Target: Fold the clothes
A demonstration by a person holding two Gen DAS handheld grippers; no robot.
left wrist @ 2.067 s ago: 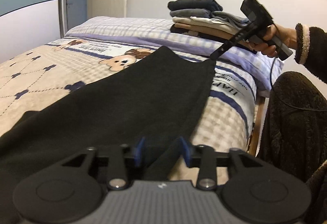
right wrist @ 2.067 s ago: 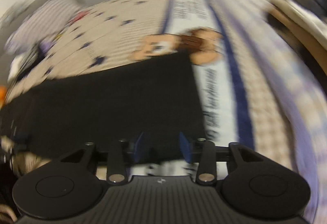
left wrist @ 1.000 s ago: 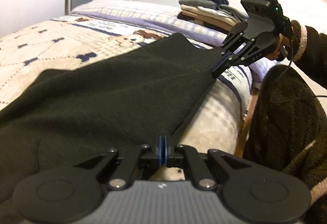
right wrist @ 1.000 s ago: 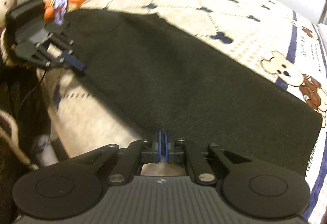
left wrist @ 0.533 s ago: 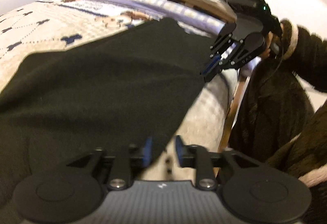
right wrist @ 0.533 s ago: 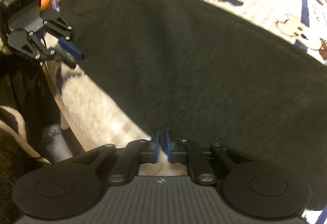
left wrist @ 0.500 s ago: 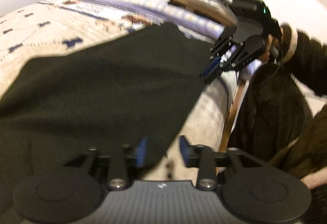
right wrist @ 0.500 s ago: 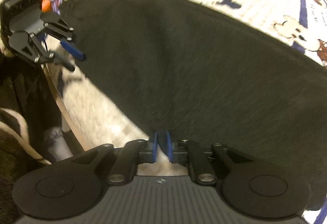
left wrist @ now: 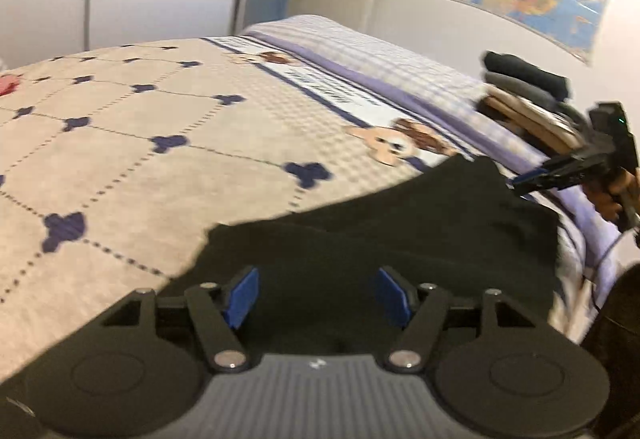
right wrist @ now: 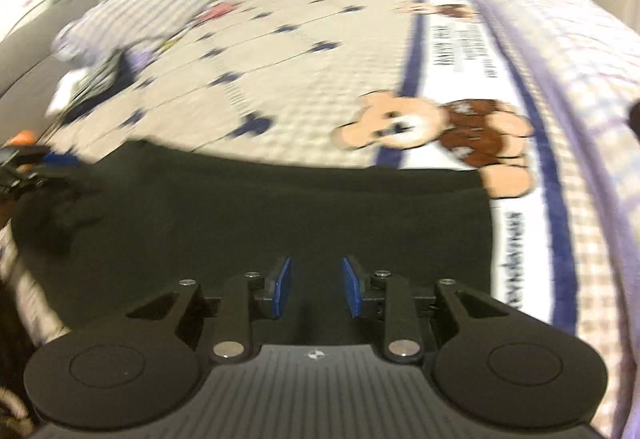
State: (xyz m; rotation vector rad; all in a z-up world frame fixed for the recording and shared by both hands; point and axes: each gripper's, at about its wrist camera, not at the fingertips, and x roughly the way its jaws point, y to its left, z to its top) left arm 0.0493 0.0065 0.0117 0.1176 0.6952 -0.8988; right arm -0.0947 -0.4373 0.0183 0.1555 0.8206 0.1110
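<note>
Bed (left wrist: 120, 167) with bear-print cover; black garment (left wrist: 400, 239) folded at near edge. Left gripper (left wrist: 316, 297), right gripper (right wrist: 316, 289) spread, just opened, empty. Smooth fold before regrasping.

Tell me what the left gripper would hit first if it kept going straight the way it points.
Most likely the black garment lying on the bed: the left gripper, jaws open and empty, points down at it. Depth is uncertain.

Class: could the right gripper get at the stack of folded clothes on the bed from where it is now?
Probably yes: the right gripper hangs just beside the stack of folded clothes, nothing between them.
</note>
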